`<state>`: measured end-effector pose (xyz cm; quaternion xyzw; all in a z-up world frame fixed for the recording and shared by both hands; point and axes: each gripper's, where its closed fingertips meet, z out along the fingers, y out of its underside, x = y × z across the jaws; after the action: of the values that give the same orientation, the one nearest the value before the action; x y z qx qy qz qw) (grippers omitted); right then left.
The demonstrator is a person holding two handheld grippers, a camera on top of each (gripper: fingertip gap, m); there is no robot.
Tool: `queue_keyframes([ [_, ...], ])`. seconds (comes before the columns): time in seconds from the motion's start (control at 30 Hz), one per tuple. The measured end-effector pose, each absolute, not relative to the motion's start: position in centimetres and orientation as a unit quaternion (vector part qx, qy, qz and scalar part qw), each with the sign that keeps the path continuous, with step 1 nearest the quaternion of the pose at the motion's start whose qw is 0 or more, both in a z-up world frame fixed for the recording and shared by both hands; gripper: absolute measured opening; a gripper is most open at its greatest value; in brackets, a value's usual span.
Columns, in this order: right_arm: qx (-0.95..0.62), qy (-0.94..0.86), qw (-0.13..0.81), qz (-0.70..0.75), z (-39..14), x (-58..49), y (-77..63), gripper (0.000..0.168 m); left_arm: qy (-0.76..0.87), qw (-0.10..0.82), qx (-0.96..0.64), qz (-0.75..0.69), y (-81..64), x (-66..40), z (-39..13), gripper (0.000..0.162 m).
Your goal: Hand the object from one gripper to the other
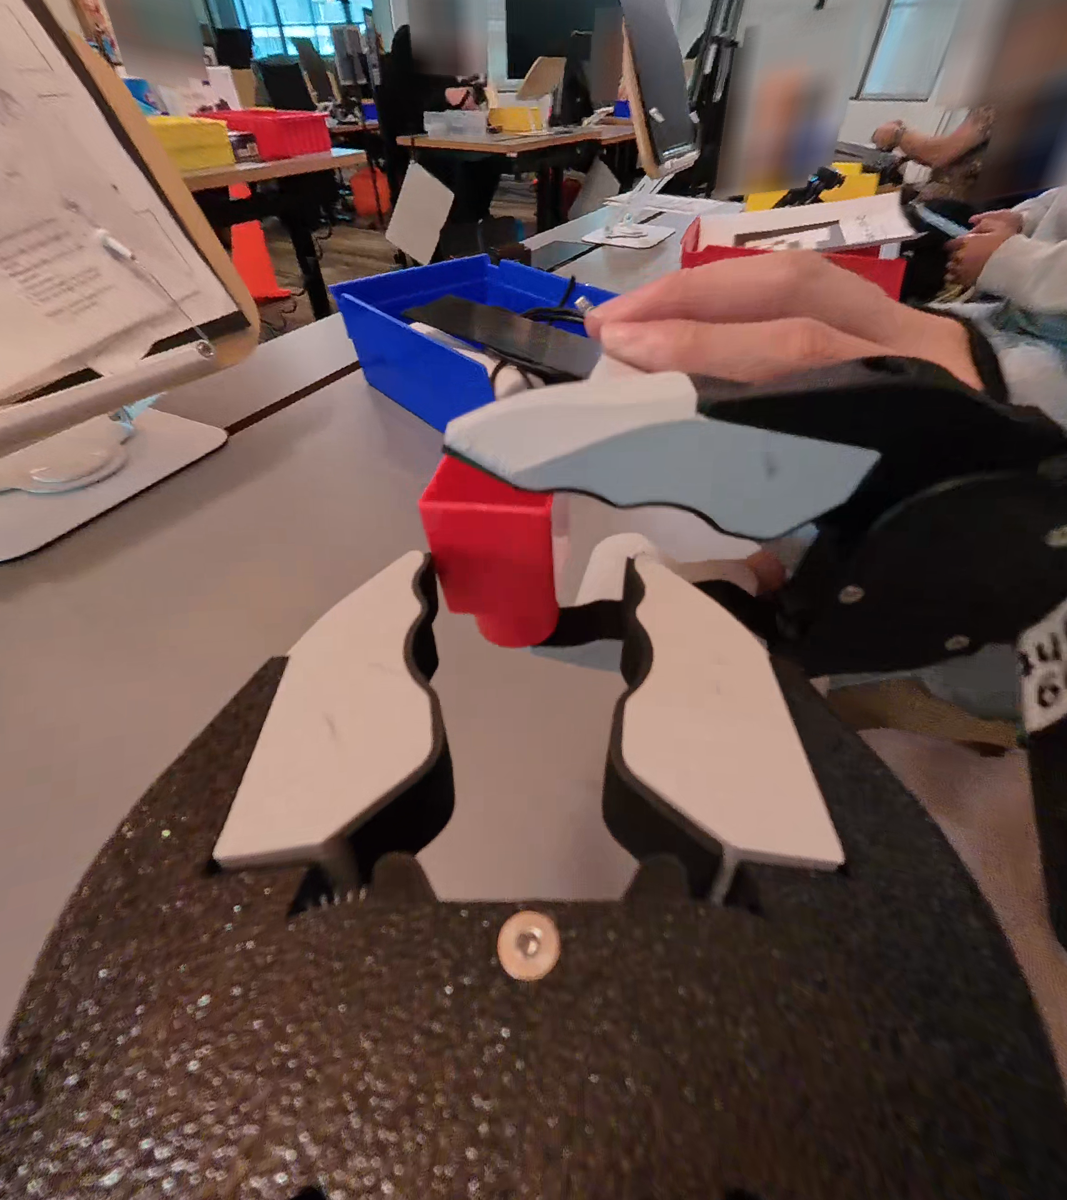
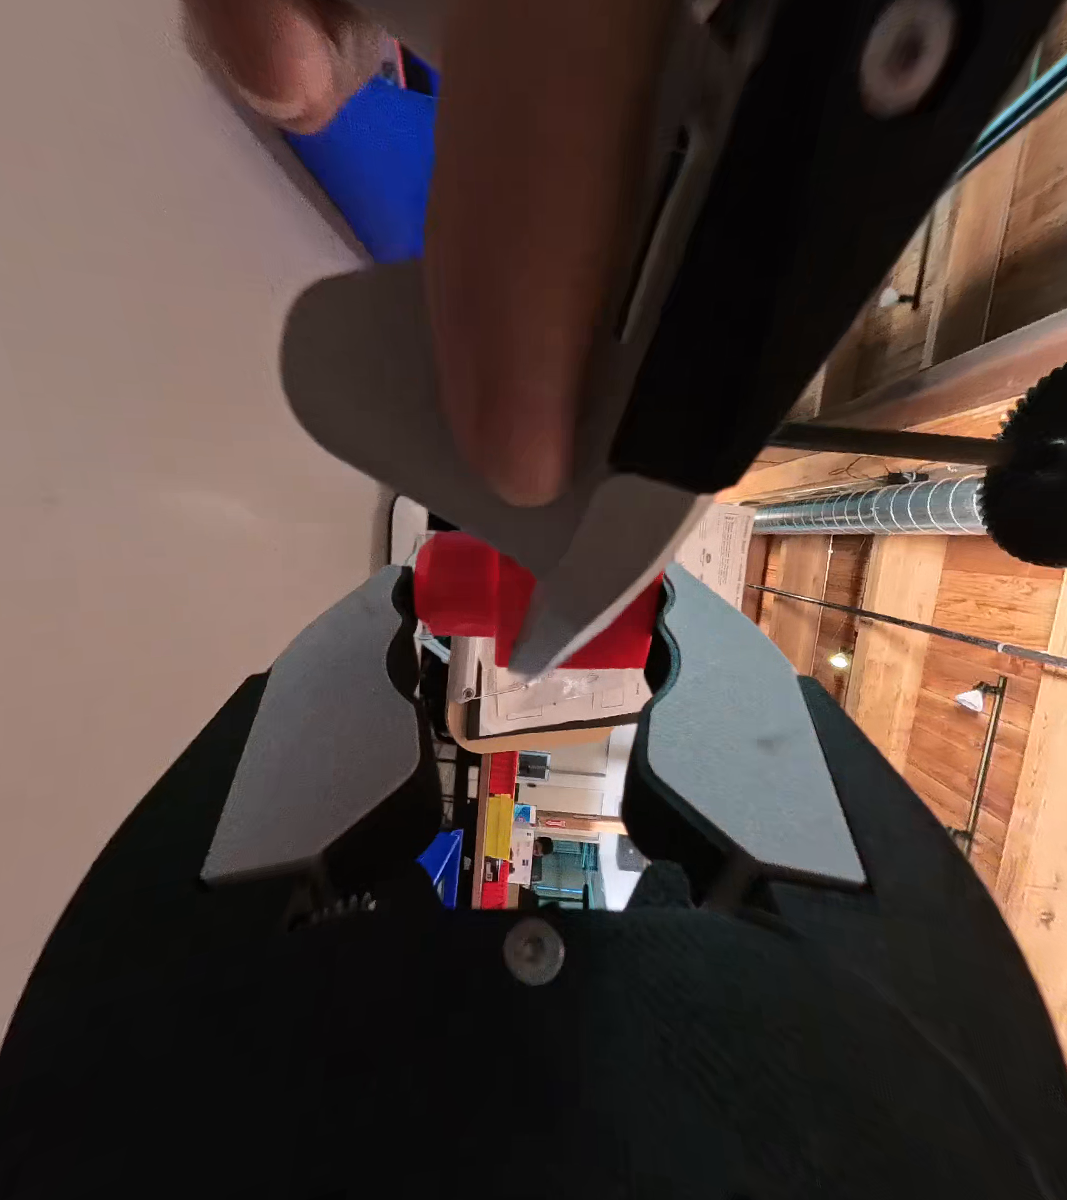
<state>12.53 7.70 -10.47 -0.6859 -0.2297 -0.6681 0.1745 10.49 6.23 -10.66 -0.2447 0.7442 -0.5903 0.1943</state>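
gripper [image 2: 534, 604] finger hides red object's [image 2: 452, 594] middle (partly).

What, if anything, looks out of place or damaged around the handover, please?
Nothing stands out. The red object sits intact between the fingers of the right gripper, slightly tilted, with the left gripper open around it above the table; nothing is spilled.

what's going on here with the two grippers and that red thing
A person is passing a small red plastic cup-shaped piece between two handheld grippers above a grey table. The right gripper has it clamped between its fingertips. The left gripper is open, with its fingertips on either side of the piece but not closed on it, so the handover is midway. A blue bin sits behind.
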Motion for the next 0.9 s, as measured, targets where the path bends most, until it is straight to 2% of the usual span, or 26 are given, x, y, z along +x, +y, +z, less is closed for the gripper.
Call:
queue_keyframes([
  [0.07, -0.687, -0.234, 0.174, -0.665, -10.6, 12.3, 7.8, 0.069, 0.746, 0.213, -0.245, -0.581, 6.8, 11.0, -11.0, 0.037],
  [0.27, -0.71, -0.233, 0.269, -0.607, -10.6, 11.0, 8.6, 0.069, 0.734, 0.171, -0.173, -0.634, 7.2, 10.4, -10.6, 0.035],
  [0.33, -0.744, -0.214, 0.342, -0.533, -11.1, 10.0, 8.8, 0.1, 0.735, 0.171, -0.156, -0.638, 8.0, 10.5, -10.9, 0.035],
  [0.4, -0.773, -0.176, 0.417, -0.444, -10.7, 9.0, 8.6, 0.087, 0.727, 0.139, -0.129, -0.661, 8.5, 9.8, -10.6, 0.035],
  [0.5, -0.78, -0.143, 0.549, -0.263, -9.4, 6.1, 8.5, 0.08, 0.705, 0.038, -0.066, -0.705, 8.8, 6.8, -9.6, 0.035],
  [0.57, -0.776, -0.142, 0.597, -0.145, -9.2, 4.1, 8.3, 0.076, 0.709, -0.003, -0.035, -0.704, 8.9, 5.4, -9.7, 0.035],
  [0.67, -0.764, -0.173, 0.62, -0.055, -9.6, 2.1, 8.2, 0.074, 0.725, -0.069, 0.017, -0.685, 8.8, 2.8, -10.6, 0.035],
  [0.83, -0.749, -0.242, 0.616, -0.033, -10.5, 0.0, 8.1, 0.082, 0.758, -0.156, 0.058, -0.631, 8.0, 0.2, -12.9, 0.035],
  [0.9, -0.755, -0.266, 0.598, -0.028, -11.3, -0.8, 8.1, 0.077, 0.764, -0.183, 0.068, -0.615, 7.6, -0.5, -13.5, 0.036],
])
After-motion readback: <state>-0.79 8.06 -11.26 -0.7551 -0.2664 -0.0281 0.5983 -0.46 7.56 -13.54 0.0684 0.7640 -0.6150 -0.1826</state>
